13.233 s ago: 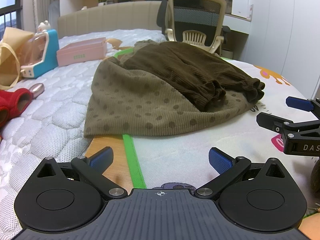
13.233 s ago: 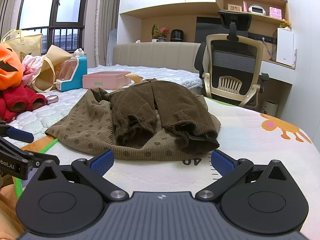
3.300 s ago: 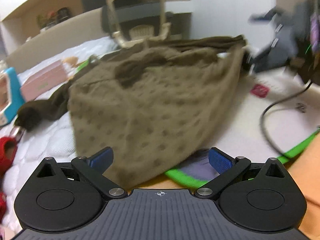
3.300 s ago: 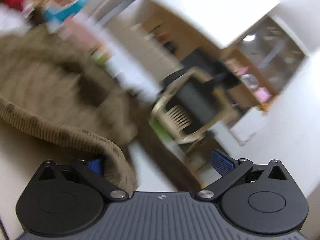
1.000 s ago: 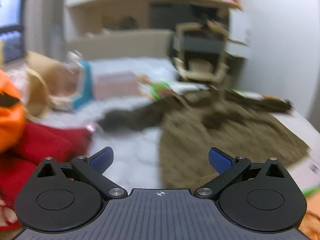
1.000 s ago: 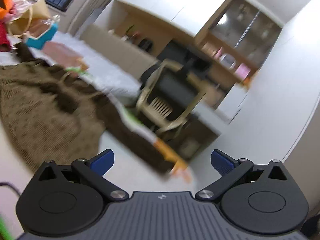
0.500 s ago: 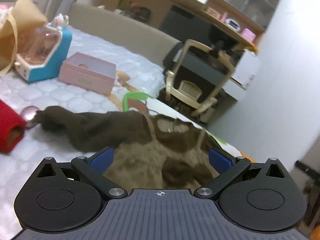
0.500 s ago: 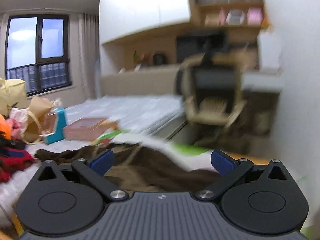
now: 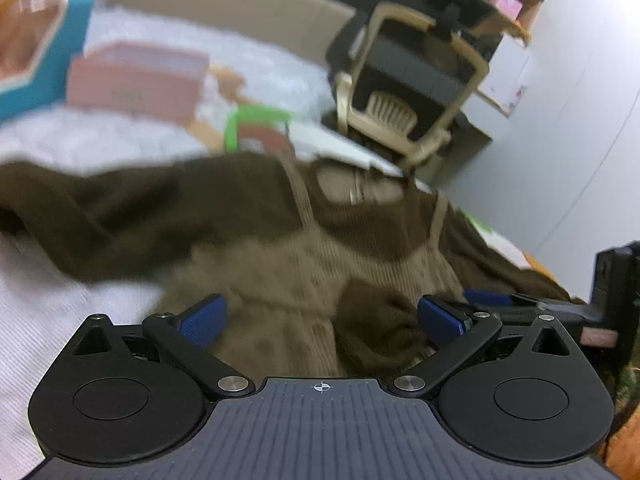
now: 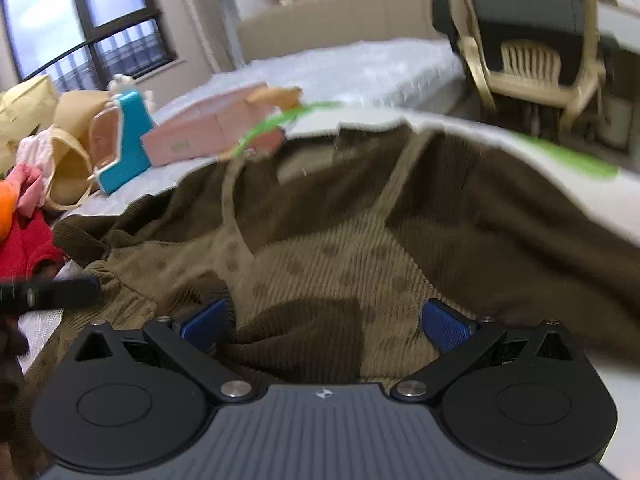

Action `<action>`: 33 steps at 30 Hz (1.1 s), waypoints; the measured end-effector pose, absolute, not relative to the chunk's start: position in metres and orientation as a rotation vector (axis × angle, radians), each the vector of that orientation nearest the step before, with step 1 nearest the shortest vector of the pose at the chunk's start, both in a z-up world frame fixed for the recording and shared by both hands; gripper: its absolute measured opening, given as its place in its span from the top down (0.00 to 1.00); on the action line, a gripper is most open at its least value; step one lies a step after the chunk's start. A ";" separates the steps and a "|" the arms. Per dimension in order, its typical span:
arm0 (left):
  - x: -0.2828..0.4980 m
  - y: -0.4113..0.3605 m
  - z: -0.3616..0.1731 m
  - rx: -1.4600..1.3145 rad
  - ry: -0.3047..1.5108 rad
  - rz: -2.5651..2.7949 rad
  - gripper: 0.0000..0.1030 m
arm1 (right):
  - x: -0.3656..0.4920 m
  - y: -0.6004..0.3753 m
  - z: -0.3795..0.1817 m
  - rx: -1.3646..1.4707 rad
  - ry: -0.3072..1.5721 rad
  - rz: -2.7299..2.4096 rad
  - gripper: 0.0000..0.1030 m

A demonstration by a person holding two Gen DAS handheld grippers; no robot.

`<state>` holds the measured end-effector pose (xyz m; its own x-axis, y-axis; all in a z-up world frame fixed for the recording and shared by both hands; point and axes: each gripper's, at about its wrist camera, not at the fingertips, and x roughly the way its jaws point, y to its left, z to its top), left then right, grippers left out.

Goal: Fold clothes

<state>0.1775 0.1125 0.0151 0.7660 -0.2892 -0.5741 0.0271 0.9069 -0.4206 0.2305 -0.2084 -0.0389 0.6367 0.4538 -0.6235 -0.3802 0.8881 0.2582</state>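
Left wrist view: left gripper with fingers spread, nothing between them; brown dress spread on the bed, sleeve stretched toward 9 o'clock; right gripper at 3 o'clock.
Right wrist view: right gripper likewise released, low over the dotted bodice; pink box at 11 o'clock.
Step, as judged: garment laid out flat; next likely needs a sleeve pinched and carried inward.

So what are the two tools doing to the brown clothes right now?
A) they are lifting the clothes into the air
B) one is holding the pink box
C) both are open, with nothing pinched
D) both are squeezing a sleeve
C: the left tool and the right tool both have their blue fingers spread wide over the brown clothes, with no cloth pinched between them.
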 end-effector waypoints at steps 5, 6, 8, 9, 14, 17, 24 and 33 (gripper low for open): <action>0.181 0.122 0.001 -0.510 0.745 -0.193 0.00 | 0.223 -0.204 -0.039 0.089 0.725 0.455 0.00; 0.182 0.124 -0.002 -0.530 0.758 -0.196 0.00 | 0.223 -0.204 -0.039 0.085 0.724 0.459 0.00; 0.183 0.128 -0.008 -0.572 0.783 -0.203 0.00 | 0.223 -0.204 -0.039 0.082 0.720 0.463 0.00; 0.184 0.130 -0.010 -0.592 0.796 -0.206 0.00 | 0.224 -0.204 -0.039 0.084 0.717 0.463 0.00; 0.168 0.173 0.011 -0.673 0.607 0.093 0.00 | 0.223 -0.207 -0.038 0.097 0.708 0.465 0.00; 0.167 0.201 0.015 -0.682 0.531 0.321 0.00 | 0.223 -0.206 -0.038 0.097 0.705 0.464 0.00; 0.215 0.214 0.008 -0.568 0.530 0.410 0.80 | 0.223 -0.209 -0.039 0.110 0.697 0.468 0.00; 0.233 0.116 0.074 -0.183 0.318 0.030 0.80 | 0.222 -0.216 -0.034 0.138 0.682 0.480 0.00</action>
